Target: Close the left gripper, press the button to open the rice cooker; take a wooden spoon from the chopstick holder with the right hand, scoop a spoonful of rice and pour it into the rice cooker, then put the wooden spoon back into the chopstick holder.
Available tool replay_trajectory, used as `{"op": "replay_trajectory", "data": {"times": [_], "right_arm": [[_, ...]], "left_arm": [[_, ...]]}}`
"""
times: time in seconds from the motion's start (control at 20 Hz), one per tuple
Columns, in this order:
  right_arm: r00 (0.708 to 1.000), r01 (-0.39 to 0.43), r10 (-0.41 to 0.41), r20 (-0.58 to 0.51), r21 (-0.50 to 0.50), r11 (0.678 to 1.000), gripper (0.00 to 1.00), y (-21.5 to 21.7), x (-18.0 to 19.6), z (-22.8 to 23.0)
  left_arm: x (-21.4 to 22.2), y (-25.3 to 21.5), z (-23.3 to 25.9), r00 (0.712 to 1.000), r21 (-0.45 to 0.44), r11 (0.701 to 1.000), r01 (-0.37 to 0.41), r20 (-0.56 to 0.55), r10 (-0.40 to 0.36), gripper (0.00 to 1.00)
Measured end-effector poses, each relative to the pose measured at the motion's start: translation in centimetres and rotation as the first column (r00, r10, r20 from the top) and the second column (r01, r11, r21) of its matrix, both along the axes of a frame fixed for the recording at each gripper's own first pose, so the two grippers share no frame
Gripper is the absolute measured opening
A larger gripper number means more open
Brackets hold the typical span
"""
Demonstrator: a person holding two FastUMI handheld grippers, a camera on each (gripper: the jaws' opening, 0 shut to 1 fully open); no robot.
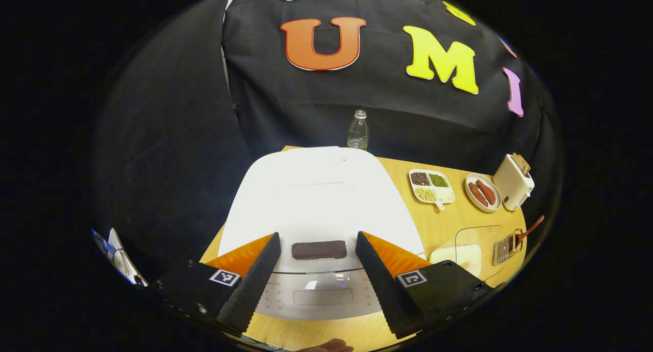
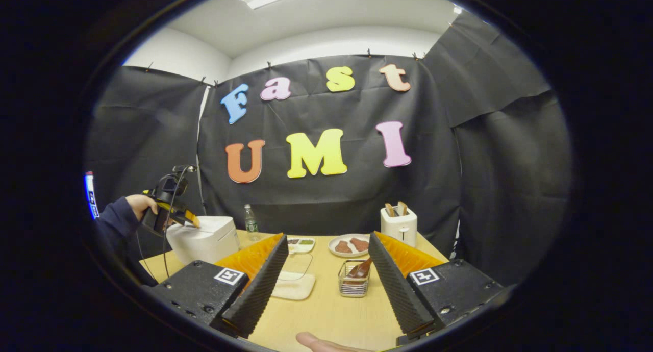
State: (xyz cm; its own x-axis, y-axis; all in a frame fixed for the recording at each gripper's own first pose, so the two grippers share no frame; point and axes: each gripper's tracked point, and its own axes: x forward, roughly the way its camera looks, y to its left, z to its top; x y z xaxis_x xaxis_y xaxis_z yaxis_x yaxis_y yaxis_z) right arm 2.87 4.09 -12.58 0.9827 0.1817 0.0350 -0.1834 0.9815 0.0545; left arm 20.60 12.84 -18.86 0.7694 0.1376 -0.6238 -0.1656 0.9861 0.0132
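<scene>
Left gripper view: left gripper (image 1: pixel 317 270) poised over white rounded rice cooker (image 1: pixel 319 194) on pale wooden tabletop (image 1: pixel 449 224), jaws spread wide either side of dark rectangular panel (image 1: pixel 319 250), grey release button (image 1: pixel 322 296) just below (lid down). Best done by pinching jaws together first, then pressing straight down, centred on button. Right gripper view: right gripper (image 2: pixel 324 285) with jaws likewise wide, holding nothing, aimed toward clear wire-sided chopstick holder (image 2: pixel 353 280) with brown wooden spoon (image 2: pixel 362 268) leaning inside, shallow white rice tray (image 2: pixel 295 284) beside it.
</scene>
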Motion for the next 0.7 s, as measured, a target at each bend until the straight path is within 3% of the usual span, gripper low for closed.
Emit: {"op": "replay_trajectory", "data": {"times": [0.45,0.7], "right_arm": [[0.994,0.087,-0.087,-0.063,0.007,0.996,1.00,-3.8,1.7,-2.4],[0.995,0.066,-0.065,-0.081,0.015,0.998,1.00,-2.6,2.5,-2.8]], "left_arm": [[-0.2,0.1,-0.1,0.983,0.039,0.999,-0.027,0.182,0.020,0.97],[-0.3,0.2,0.1,0.967,0.058,0.998,-0.022,0.253,0.007,0.97]]}}
